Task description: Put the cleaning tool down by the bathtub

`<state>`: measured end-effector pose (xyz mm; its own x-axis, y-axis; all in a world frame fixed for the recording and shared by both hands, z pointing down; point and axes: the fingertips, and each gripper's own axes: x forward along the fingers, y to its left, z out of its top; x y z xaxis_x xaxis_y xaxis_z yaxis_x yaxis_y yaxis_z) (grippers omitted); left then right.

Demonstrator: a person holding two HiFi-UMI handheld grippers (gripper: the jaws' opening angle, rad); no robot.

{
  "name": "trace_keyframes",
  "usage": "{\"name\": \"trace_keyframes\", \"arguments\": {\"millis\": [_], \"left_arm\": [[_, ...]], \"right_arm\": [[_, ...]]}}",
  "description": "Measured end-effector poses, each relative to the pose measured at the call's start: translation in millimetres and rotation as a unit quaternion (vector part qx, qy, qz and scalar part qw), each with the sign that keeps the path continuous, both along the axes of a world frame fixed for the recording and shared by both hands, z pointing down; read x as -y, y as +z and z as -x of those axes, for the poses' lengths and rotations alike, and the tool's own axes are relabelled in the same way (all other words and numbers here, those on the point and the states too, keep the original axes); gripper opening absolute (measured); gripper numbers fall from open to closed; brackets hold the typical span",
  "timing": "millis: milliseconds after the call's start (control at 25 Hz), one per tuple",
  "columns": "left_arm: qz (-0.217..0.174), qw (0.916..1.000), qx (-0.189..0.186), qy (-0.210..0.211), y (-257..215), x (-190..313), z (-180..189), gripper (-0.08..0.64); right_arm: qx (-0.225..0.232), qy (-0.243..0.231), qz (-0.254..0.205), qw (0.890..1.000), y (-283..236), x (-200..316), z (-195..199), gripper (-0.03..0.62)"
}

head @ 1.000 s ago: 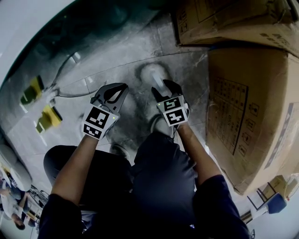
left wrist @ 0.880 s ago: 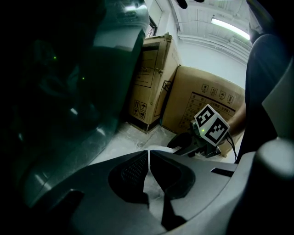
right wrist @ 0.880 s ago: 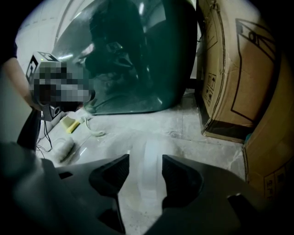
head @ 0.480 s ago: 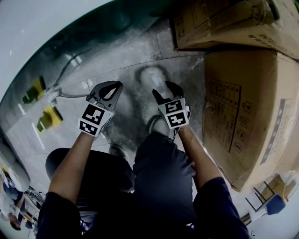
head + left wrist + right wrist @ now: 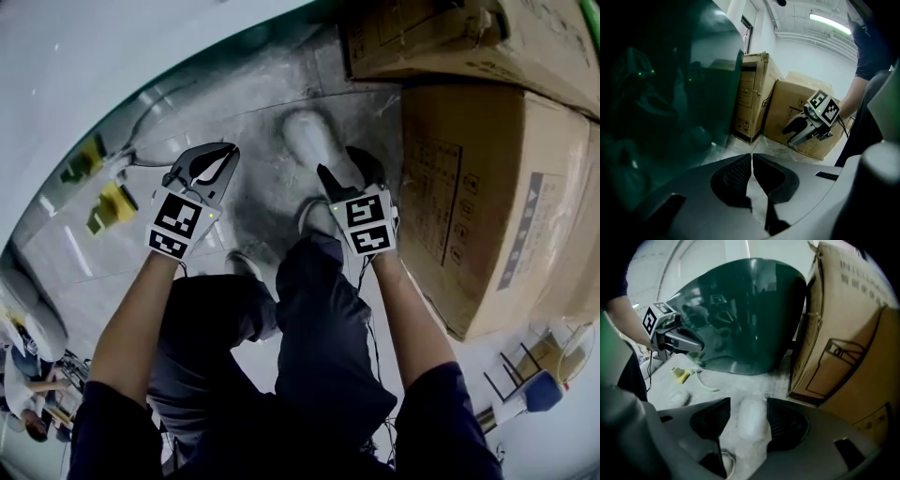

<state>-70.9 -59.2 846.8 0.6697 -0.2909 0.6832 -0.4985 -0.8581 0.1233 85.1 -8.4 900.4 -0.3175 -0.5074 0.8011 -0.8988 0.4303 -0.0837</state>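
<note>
The cleaning tool (image 5: 114, 203), yellow with a curved white handle, lies on the grey floor beside the dark green bathtub (image 5: 750, 315); it also shows in the right gripper view (image 5: 680, 375). Neither gripper touches it. My left gripper (image 5: 228, 150) hangs above the floor to its right, jaws shut and empty (image 5: 751, 157). My right gripper (image 5: 345, 167) is open; its jaws have just been opening and nothing is between them (image 5: 749, 404). Beyond them on the floor is the person's foot in a white shoe cover (image 5: 750, 417).
Large cardboard boxes (image 5: 487, 187) stand close on the right, with another (image 5: 450, 37) behind them. The bathtub's wall (image 5: 670, 93) fills the left. The person's legs (image 5: 319, 319) are below the grippers. A blue chair (image 5: 539, 389) is at the lower right.
Both grippers have risen away from the floor as the person straightens up. The cleaning tool stays where it lies by the tub.
</note>
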Motion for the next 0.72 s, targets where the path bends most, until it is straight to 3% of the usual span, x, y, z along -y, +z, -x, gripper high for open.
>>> {"name": "trace_keyframes", "arguments": {"millis": [320,720], "left_arm": [[0.002,0.9998,-0.021,0.005,-110.3,-9.6,-20.0,0.038],[-0.024,0.9984,-0.044,-0.028,-280.6,-8.6,-18.9,0.038]], "right_arm": [[0.004,0.023,-0.006,1.000,-112.2,0.7,-6.5,0.249],[0.011,0.003,-0.046,0.999,-298.7,13.2,0.6,0.247]]}}
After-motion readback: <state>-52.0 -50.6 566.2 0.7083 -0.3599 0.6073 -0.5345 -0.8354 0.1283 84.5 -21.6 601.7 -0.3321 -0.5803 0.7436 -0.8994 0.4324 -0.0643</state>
